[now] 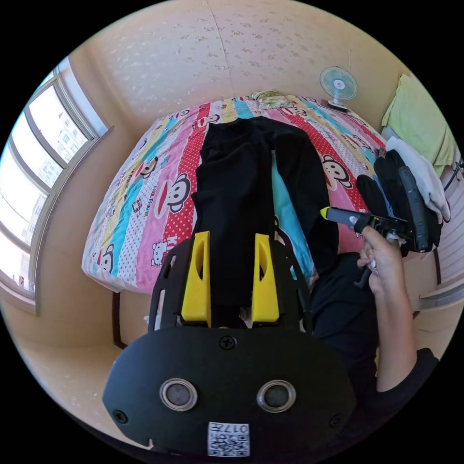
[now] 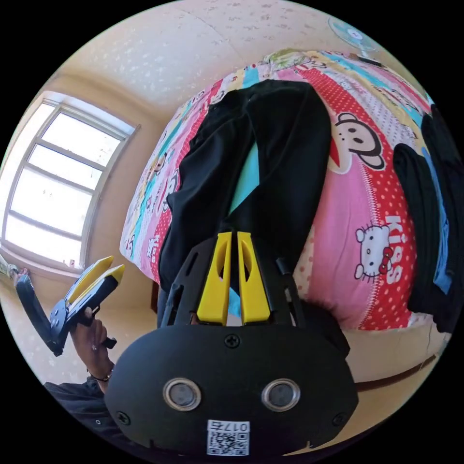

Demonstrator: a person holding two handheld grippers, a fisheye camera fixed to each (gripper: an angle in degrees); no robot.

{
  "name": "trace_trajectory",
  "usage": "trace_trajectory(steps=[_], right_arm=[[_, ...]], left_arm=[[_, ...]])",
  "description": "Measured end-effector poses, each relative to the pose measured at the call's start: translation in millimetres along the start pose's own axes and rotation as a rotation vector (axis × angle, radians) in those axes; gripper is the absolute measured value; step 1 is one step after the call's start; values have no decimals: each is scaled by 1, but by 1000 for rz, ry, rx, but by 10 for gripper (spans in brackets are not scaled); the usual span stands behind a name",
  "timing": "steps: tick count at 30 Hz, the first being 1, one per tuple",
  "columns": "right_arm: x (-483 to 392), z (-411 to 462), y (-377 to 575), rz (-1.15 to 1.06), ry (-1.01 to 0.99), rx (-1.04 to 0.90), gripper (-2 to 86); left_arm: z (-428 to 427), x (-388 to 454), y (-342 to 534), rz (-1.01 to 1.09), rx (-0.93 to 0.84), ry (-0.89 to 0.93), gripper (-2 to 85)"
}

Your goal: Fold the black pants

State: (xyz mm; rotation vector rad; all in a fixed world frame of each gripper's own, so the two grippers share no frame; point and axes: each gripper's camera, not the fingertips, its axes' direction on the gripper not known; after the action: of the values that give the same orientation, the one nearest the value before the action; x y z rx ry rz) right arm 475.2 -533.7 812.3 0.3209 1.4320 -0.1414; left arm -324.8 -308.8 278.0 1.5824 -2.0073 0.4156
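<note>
Two claws above black pants (image 1: 251,174) flat on bed (image 1: 159,193): left claw (image 1: 227,241) apart, right claw (image 2: 231,238) nearly together, pant hems hidden.

Black pants (image 2: 261,159) spread flat on bed (image 2: 372,212), legs toward near edge, strip of cartoon-print sheet visible between legs. Right gripper (image 2: 231,241) above near leg ends, yellow jaws almost together, nothing between. Left gripper (image 2: 108,268) at far left, held in hand (image 2: 89,338), jaws slightly parted, off bed. Dark clothes pile (image 2: 435,217) at right. Window (image 2: 58,183) on left wall.
</note>
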Motion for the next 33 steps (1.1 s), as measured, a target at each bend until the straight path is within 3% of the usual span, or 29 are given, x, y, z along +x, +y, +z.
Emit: trace_trajectory(steps=[5,28,33], right_arm=[[29,-52,27,80,51,120,28],[64,-130,84,145,68,156,29],[66,-161,107,115,194,182,29]], left_arm=[[3,-1,0,22,4,5,133],[6,-83,-11,2,29,45,136],[29,-136,-1,-59,-1,74,144]])
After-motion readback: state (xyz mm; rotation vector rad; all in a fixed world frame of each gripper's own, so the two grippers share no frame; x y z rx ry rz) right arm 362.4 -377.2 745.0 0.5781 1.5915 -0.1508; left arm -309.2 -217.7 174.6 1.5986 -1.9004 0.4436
